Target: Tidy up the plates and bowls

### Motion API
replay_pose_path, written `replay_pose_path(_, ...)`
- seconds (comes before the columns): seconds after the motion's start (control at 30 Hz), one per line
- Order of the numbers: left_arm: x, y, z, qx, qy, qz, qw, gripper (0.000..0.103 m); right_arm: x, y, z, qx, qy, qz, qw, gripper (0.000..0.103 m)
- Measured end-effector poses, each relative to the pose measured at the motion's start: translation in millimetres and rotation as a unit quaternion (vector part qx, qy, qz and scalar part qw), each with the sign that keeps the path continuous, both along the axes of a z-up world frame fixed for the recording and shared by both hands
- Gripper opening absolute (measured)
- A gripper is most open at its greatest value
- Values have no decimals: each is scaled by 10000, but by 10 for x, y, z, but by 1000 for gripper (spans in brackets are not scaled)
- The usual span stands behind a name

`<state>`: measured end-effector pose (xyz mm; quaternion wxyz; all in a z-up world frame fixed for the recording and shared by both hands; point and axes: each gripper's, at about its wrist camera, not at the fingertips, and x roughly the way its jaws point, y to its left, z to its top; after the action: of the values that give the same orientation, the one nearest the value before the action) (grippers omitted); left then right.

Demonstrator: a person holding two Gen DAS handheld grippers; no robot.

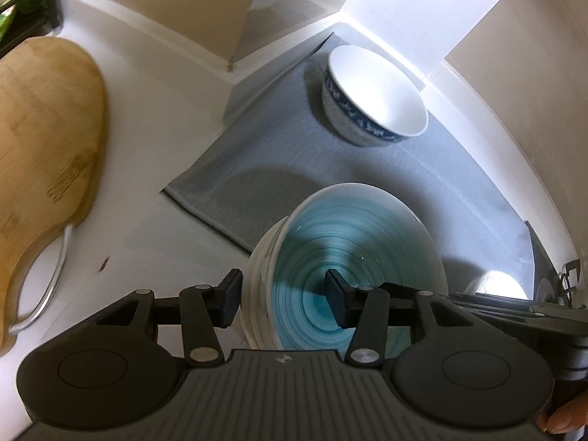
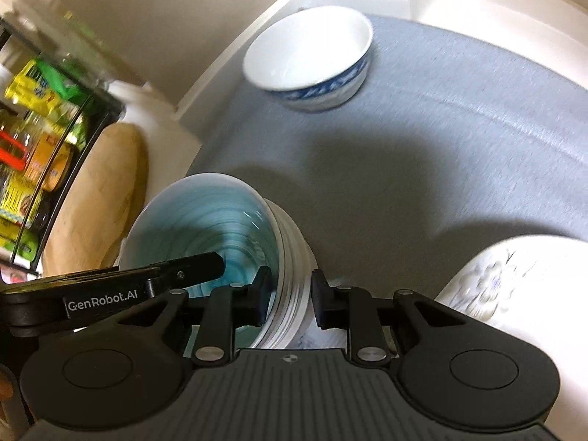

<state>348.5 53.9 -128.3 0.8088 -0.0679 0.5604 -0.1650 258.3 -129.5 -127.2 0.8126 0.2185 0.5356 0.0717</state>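
Note:
A stack of nested bowls (image 1: 352, 242), the top one glazed teal inside with white ribbed walls, hangs tilted over the near edge of a grey mat (image 1: 367, 176). My left gripper (image 1: 283, 299) is shut on its left wall, with one pad outside and one inside the bowl. My right gripper (image 2: 290, 297) is shut on the stack's (image 2: 205, 228) opposite rim, which sits between its pads. A white bowl with a blue patterned band (image 1: 375, 95) (image 2: 308, 58) stands upright at the mat's far corner, apart from both grippers.
A white dish with a faint floral print (image 2: 514, 279) lies on the mat (image 2: 441, 128) at the near right. A wooden cutting board (image 1: 44, 147) rests on the white counter to the left. Beyond it stands a black wire rack of packets (image 2: 33, 147). Walls close in the mat's far sides.

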Motion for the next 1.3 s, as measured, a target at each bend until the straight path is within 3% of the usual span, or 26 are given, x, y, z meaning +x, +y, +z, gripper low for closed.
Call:
replay_pose_path(0.17, 80, -129, -5, -28, 4, -89, 10000, 55, 60, -114, 15, -51, -46, -154, 9999, 25)
replay_pose_path(0.27, 89, -141, 6, -67, 77, -90, 9999, 61, 53, -119, 63, -69, -125, -154, 9998, 27)
replay_pose_path(0.33, 79, -133, 56, 11, 64, -70, 10000, 81, 35, -86, 145, -170, -284, -71, 9994, 29)
replay_pose_path(0.47, -30, -124, 252, 593, -481, -43, 9971, 95, -39, -86, 315, -316, -574, 49, 9978, 45)
replay_pose_path(0.53, -76, -102, 322, 786, -620, -16, 9950, 102, -82, -102, 380, -335, -649, 58, 9973, 48)
replay_pose_path(0.9, -258, -34, 550, 985, -864, -38, 9914, 103, -249, -101, 549, -363, -821, 68, 9959, 60)
replay_pose_path(1.3, -344, -66, 607, 968, -930, -97, 9909, 103, -302, -56, 573, -295, -816, 96, 9962, 62)
